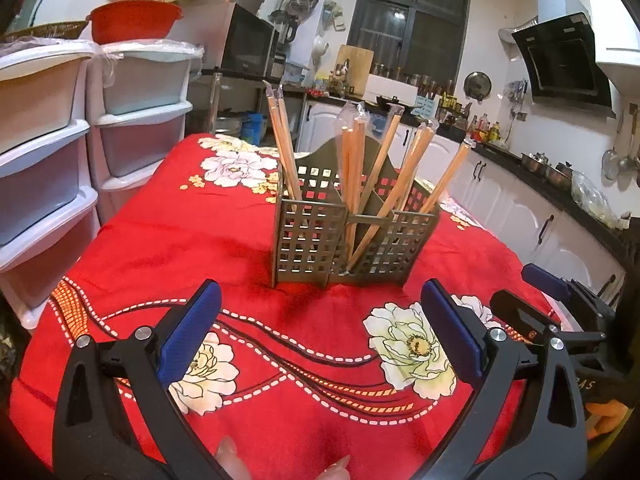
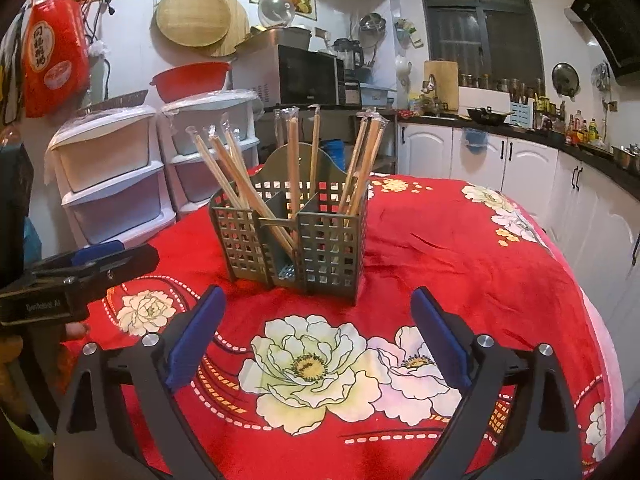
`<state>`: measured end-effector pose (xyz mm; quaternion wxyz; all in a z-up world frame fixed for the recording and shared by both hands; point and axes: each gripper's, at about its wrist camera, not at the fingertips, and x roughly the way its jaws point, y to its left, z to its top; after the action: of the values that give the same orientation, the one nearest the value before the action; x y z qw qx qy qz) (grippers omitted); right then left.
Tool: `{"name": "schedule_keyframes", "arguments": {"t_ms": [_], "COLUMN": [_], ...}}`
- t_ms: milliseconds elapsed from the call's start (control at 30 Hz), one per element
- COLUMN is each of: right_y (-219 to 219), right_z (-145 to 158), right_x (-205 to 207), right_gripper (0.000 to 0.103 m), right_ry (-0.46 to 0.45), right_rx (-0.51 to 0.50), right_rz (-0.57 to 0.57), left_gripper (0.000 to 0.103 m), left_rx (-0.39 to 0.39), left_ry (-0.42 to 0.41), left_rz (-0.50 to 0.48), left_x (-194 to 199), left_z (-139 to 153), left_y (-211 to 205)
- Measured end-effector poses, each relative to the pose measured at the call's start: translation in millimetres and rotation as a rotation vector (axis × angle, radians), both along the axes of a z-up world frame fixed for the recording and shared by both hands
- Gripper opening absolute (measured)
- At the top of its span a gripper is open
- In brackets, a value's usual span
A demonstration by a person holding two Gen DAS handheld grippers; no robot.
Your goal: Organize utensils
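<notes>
Chopsticks (image 1: 362, 168) all standing wrapped in our green holder (image 1: 352, 236), mid bench (image 1: 240, 248) on red flowery cloth. Left gripper (image 1: 320, 332) and right gripper (image 2: 316, 332) jaws wide open, holding nothing, just short of holder.

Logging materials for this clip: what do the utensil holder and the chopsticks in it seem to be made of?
Utensil holder: probably moulded plastic, matte olive-grey, with a uniform square grid of cut-outs and thin flat walls. Chopsticks: likely bamboo or light wood, pale tan and unvarnished-looking, each in a clear glossy plastic sleeve that crinkles at the top.
</notes>
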<state>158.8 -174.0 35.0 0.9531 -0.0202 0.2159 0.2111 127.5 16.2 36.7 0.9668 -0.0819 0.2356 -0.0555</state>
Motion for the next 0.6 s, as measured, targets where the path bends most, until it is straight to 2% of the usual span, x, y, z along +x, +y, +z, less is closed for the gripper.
{"name": "schedule_keyframes", "arguments": {"t_ms": [300,600], "right_y": [-5.1,-4.1], "right_z": [-8.8,-18.6], "right_x": [-8.0,-10.2], "right_gripper": [0.094,0.095], "right_ry": [-0.074,-0.135], "right_rx": [-0.001,-0.003], "right_rz": [-0.053,-0.089], "left_gripper": [0.091,0.091], "left_rx": [0.004,0.0], "left_ry": [-0.056,-0.069], "left_rz": [0.008,0.024], "left_x": [-2.7,4.1], "left_z": [-8.7,-19.8], "left_y": [-3.2,-2.4]}}
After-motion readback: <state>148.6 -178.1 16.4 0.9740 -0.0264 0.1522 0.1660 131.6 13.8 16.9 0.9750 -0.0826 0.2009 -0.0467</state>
